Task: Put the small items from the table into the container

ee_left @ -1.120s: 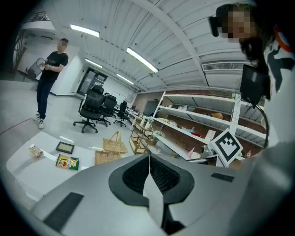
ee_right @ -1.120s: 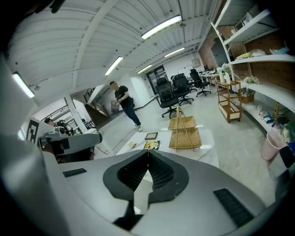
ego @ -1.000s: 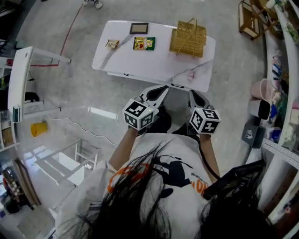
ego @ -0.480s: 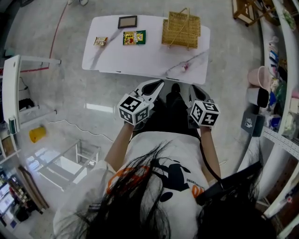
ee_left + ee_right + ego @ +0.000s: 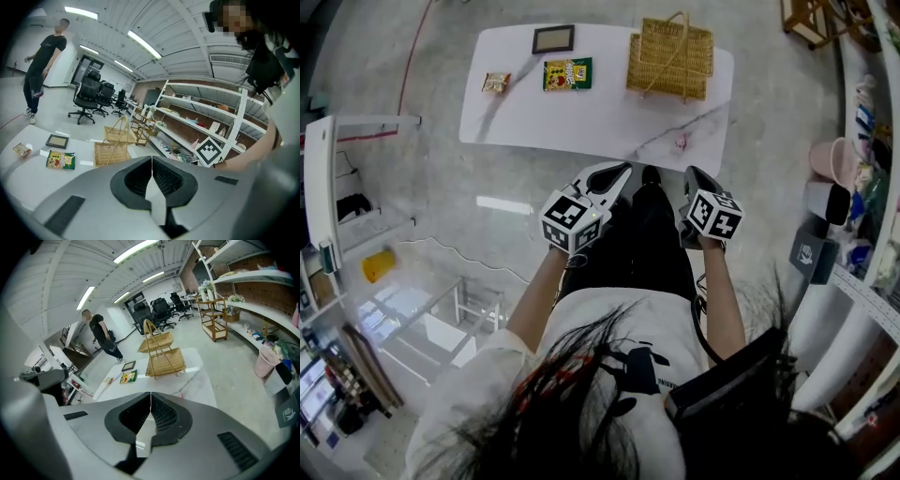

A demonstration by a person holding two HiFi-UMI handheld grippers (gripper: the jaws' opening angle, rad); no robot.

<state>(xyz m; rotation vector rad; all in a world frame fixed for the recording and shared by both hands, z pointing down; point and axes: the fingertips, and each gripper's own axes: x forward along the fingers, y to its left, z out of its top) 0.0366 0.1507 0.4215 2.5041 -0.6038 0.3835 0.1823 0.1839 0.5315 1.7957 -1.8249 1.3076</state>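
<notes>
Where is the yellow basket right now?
In the head view the basket stands on the right end of the white table, to the right of the green snack packet.

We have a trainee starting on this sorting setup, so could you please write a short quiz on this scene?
1. True or false: the green packet already lies in the basket.
2. Which item lies closest to the near edge of the table? A: the frame. B: the small pink item. C: the green packet.
3. Fill in: the fingers of the left gripper and the right gripper are both ___, with nothing between them.

Key: 1 false; 2 B; 3 shut.
</notes>
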